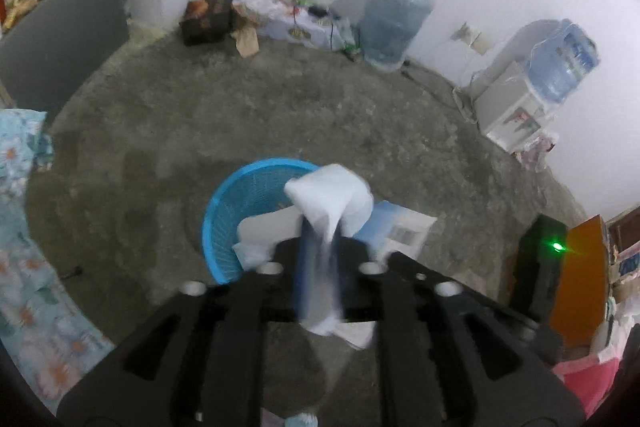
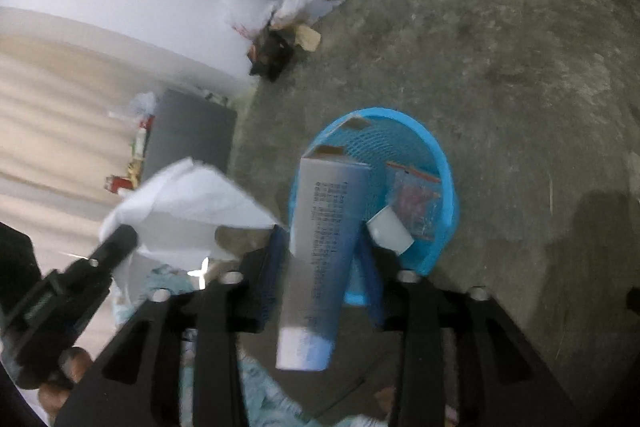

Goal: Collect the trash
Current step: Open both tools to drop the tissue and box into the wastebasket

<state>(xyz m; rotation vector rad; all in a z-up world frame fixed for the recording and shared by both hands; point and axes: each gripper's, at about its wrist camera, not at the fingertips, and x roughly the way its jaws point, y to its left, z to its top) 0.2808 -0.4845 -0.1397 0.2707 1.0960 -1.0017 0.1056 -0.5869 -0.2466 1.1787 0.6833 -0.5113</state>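
Observation:
A blue mesh basket [image 1: 224, 203] [image 2: 444, 163] stands on the concrete floor just below both grippers. My left gripper [image 1: 320, 247] [image 2: 120, 239] hovers over its near rim; its jaws stand apart, and a crumpled white tissue [image 1: 328, 195] [image 2: 188, 199] hangs blurred between them. My right gripper [image 2: 322, 259] is over the basket too, with a long white-and-blue carton [image 2: 324, 227] [image 1: 400, 227] tilted loosely between its parted blue pads. A printed red packet [image 2: 416, 203] and white paper [image 1: 260, 227] lie inside the basket.
Along the far wall are a water jug [image 1: 394, 19], a dispenser [image 1: 516, 107] and a pile of bags and boxes [image 1: 248, 11]. A grey cabinet [image 1: 60, 39] stands left above floral fabric [image 1: 24, 267]. A black device [image 1: 544, 267] with a green light sits right.

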